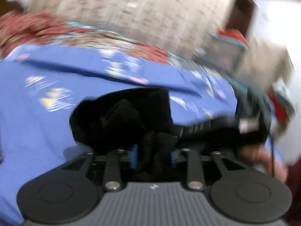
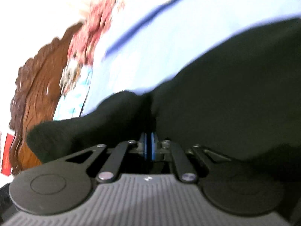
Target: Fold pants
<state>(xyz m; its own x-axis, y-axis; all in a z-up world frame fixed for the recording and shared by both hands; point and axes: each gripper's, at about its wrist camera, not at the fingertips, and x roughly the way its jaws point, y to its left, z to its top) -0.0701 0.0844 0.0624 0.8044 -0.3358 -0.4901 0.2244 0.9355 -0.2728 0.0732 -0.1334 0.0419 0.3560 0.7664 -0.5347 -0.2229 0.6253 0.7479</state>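
The pants (image 1: 120,116) lie bunched on the bedsheet (image 1: 37,113) (a patterned blanket (image 1: 28,28) behind it).

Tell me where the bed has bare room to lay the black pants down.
Bare blue sheet lies left of the black pants, up to the floral blanket. Crowded on the right: the other gripper, a hand and blurred clutter.
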